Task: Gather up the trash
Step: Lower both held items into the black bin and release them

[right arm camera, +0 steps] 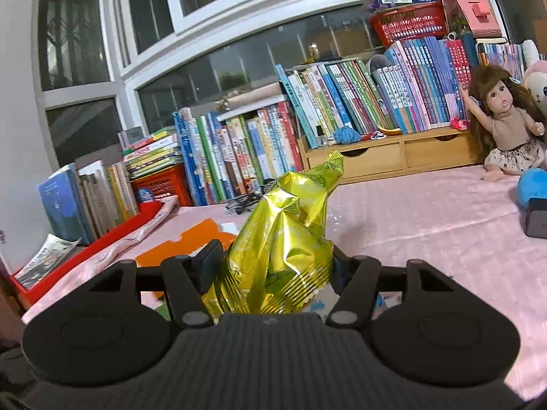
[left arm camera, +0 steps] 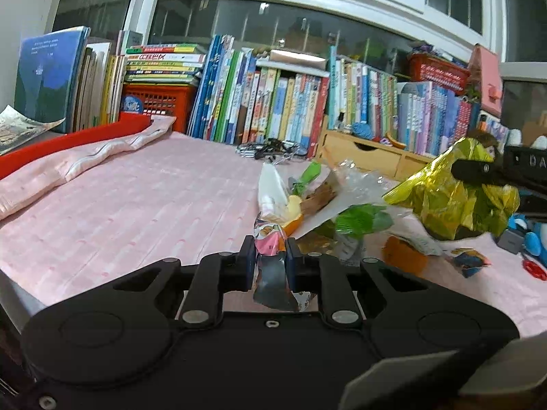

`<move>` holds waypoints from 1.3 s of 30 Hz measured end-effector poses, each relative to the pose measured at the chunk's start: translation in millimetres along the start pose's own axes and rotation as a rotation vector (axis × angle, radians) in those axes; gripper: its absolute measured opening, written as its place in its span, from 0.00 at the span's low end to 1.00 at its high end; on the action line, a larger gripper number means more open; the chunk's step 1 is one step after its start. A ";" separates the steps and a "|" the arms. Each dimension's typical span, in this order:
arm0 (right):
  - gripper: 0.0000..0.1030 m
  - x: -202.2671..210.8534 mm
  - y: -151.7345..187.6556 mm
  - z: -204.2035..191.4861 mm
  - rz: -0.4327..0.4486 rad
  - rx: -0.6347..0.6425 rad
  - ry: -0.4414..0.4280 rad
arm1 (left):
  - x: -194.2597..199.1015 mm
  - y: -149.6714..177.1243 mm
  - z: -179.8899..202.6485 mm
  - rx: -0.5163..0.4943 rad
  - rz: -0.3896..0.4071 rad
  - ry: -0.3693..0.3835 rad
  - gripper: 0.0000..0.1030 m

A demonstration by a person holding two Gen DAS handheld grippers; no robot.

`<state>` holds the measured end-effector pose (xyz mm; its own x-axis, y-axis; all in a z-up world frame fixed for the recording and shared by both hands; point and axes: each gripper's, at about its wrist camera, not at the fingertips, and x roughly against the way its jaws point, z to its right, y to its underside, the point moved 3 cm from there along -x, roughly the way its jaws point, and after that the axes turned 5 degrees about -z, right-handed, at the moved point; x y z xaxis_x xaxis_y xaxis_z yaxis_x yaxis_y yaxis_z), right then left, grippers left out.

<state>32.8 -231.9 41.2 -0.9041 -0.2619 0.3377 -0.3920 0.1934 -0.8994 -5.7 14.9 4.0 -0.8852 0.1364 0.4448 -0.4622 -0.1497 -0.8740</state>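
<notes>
Left gripper (left arm camera: 270, 254) clamped narrow on a pink-printed wrapper (left arm camera: 270, 239), silver inner side hanging below the fingers (left arm camera: 247, 256) toward 6 o'clock. Heaped just beyond, at 1 o'clock from the fingertips, a trash pile (left arm camera: 328, 201) on the pink bedspread (left arm camera: 136, 205): white paper, clear plastic film, green scraps, an orange peel piece (left arm camera: 294, 224) touching the wrapper's far edge. At 3 o'clock of the left view, the right gripper (left arm camera: 478, 171) pinching a crumpled yellow-green foil bag (left arm camera: 454, 198), lifted clear of the cover, above a small blue-and-orange wrapper (left arm camera: 470, 261) lying flat.

From the right wrist view, right gripper (right arm camera: 273, 263) closed partway around the yellow-green foil bag (right arm camera: 283, 239), bag bulging up toward 12 o'clock and filling the gap between the fingers (right arm camera: 210, 261); right-hand finger mostly hidden behind foil. Orange sheet (right arm camera: 191, 242) lying at 10 o'clock on the bedspread (right arm camera: 427, 222). Row of books (right arm camera: 342, 112) across the back from 9 to 2 o'clock, partly on a wooden drawer unit (right arm camera: 386, 157). Doll (right arm camera: 506, 123) seated at 2 o'clock, blue plush (right arm camera: 533, 186) just below it at 3 o'clock. Red baskets (right arm camera: 408, 25) on top of the books at 1 o'clock
</notes>
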 end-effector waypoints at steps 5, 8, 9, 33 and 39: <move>0.64 37.2 21.9 -8.6 -0.001 -0.013 -0.028 | 35.5 6.2 3.9 0.021 0.019 0.018 0.16; 0.64 65.5 41.3 -12.4 -0.013 -0.039 -0.059 | 59.6 17.7 4.4 0.025 0.016 0.035 0.16; 0.64 75.2 49.0 -14.9 -0.022 -0.032 -0.068 | 66.2 22.1 4.6 0.022 0.007 0.044 0.16; 0.64 72.0 215.1 -3.5 -0.503 -0.039 -0.034 | 53.9 143.5 7.2 -0.055 -0.491 0.079 0.16; 0.64 45.0 244.6 -0.4 -0.613 -0.029 -0.025 | 19.0 177.5 4.7 -0.079 -0.607 0.021 0.16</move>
<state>-103.9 -196.0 -163.5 -0.5085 -0.3558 0.7841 -0.8442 0.0265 -0.5354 -104.7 -13.7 -141.8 -0.4635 0.1938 0.8646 -0.8777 0.0338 -0.4781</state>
